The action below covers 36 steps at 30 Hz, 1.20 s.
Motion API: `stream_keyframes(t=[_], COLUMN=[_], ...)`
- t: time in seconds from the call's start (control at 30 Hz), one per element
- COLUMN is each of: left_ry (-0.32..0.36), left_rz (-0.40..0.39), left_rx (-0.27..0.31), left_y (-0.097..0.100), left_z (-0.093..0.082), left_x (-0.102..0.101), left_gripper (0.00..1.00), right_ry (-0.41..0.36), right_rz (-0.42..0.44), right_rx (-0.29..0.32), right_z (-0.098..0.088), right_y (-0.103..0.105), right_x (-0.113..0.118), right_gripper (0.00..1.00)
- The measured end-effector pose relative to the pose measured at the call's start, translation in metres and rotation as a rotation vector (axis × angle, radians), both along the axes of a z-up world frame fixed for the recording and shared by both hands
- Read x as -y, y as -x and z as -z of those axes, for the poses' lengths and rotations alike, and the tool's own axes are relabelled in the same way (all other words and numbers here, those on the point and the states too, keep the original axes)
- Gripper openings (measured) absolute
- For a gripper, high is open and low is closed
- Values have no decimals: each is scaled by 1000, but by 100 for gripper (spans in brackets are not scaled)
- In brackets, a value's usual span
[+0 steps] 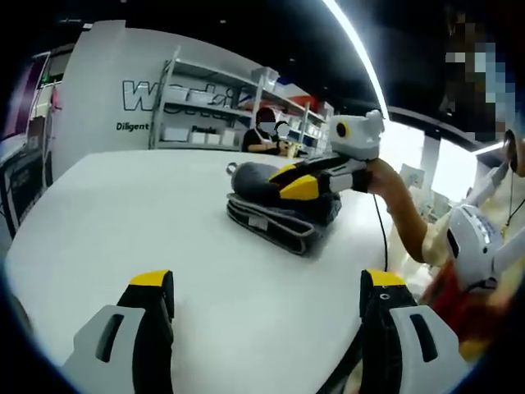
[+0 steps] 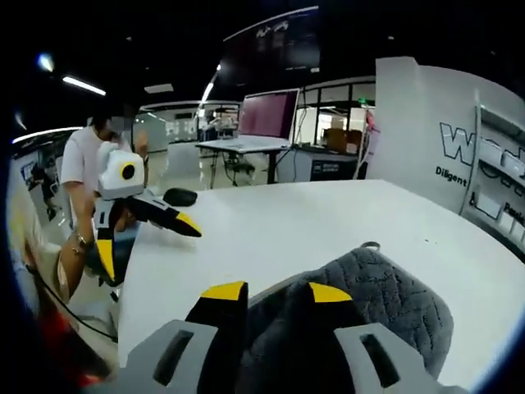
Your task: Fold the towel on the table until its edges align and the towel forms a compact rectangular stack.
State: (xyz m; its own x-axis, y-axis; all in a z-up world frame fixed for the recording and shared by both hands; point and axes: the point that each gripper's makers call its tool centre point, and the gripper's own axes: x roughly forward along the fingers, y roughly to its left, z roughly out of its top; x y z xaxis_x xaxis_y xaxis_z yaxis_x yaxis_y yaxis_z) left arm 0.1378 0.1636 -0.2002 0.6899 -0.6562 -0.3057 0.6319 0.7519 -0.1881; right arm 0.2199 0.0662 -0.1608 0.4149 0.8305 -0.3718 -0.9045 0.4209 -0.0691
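Observation:
A dark grey quilted towel (image 1: 275, 212) lies folded into a thick bundle on the white round table (image 1: 123, 222), its small hanging loop sticking out at one end. My right gripper (image 1: 293, 180) comes in from the right and rests on top of the bundle. In the right gripper view a thick fold of the towel (image 2: 385, 304) bulges between the yellow-tipped jaws of that gripper (image 2: 277, 294), which are shut on it. My left gripper (image 1: 267, 283) stands wide open above bare table, well short of the towel. It also appears as the left gripper (image 2: 148, 242), open, near the table edge.
A small black object (image 2: 180, 197) lies by the table's far edge. A person's hand and sleeve (image 1: 402, 205) hold the right gripper past the table edge. Beyond the table are a white lettered wall (image 1: 107, 98), shelves (image 1: 205, 107) and a desk with a monitor (image 2: 264, 115).

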Motion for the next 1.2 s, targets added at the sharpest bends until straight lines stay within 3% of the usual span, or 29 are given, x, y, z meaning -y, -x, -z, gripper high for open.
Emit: stream_keyframes(t=[0.23, 0.5, 0.73, 1.2], left_ry=[-6, -6, -8, -29], left_rz=[5, -7, -14, -7], left_rx=[0, -10, -14, -15], left_y=[-2, -6, -9, -19], left_z=[-3, -4, -7, -15], left_x=[3, 5, 6, 24], left_gripper=[92, 92, 92, 90], right_ry=[-106, -17, 42, 46], right_rz=[-39, -1, 8, 176], right_rx=[21, 66, 109, 127], right_z=[-26, -11, -4, 5], right_y=[20, 24, 34, 24], right_x=[6, 34, 53, 118], right_gripper=[57, 88, 99, 99])
